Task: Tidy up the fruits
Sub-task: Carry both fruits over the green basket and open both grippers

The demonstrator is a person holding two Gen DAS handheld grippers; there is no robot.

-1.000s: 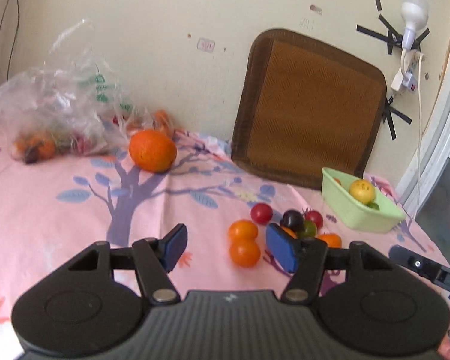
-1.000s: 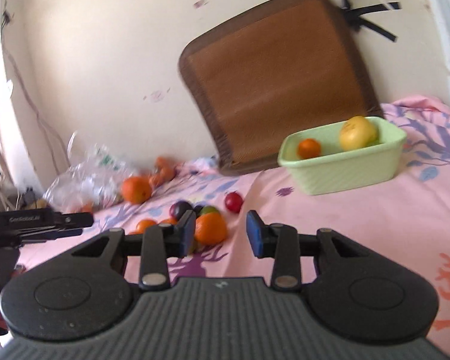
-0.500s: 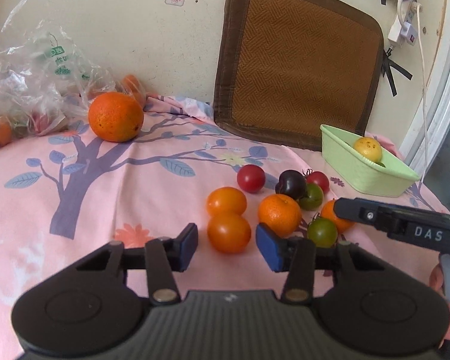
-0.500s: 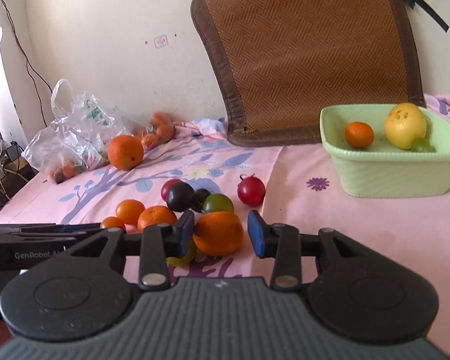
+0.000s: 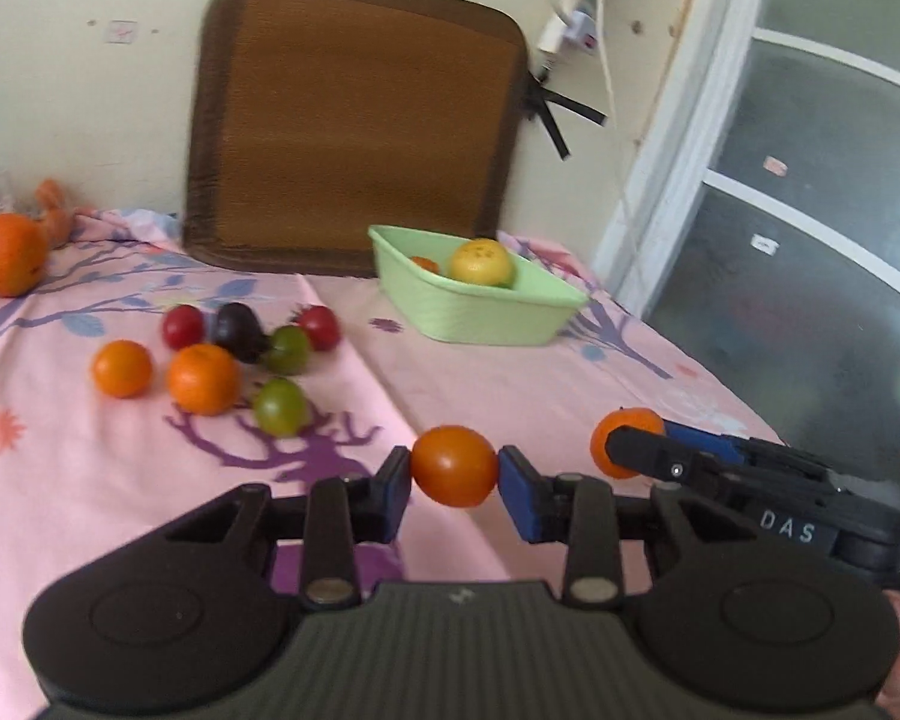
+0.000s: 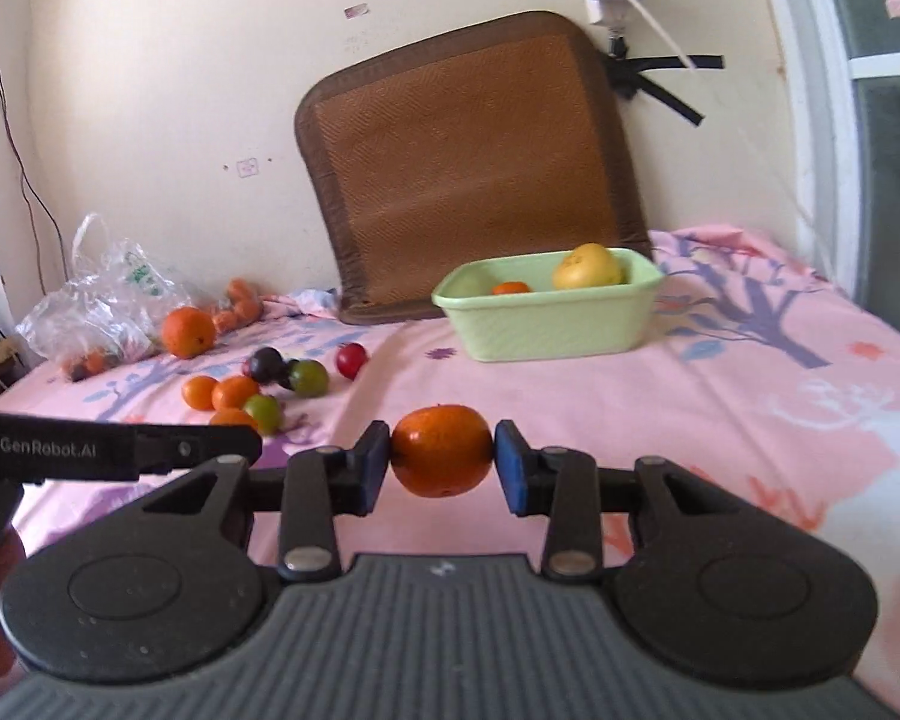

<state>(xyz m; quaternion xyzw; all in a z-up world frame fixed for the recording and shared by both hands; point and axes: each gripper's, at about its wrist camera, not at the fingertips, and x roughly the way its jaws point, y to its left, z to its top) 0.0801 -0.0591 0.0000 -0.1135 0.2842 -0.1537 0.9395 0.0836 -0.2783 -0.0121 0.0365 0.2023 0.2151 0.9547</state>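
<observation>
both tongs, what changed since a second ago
Both closed on fruit and lifted it off the cloth: the left tongs now grip an orange tomato, the right tongs a small orange. The green basket keeps its contents, and the other fruit stays on the pink cloth.

Left gripper (image 5: 455, 478) lifted orange tomato (image 5: 453, 466); right gripper (image 6: 441, 467) lifted tangerine (image 6: 441, 459).

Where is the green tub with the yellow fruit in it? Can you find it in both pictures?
Left wrist view: the green tub sits right of centre on the pink cloth, beyond the left gripper.
Right wrist view: the tub sits right of centre, beyond the right gripper.
Shared landmark: the brown woven mat leaning on the wall behind it.
</observation>
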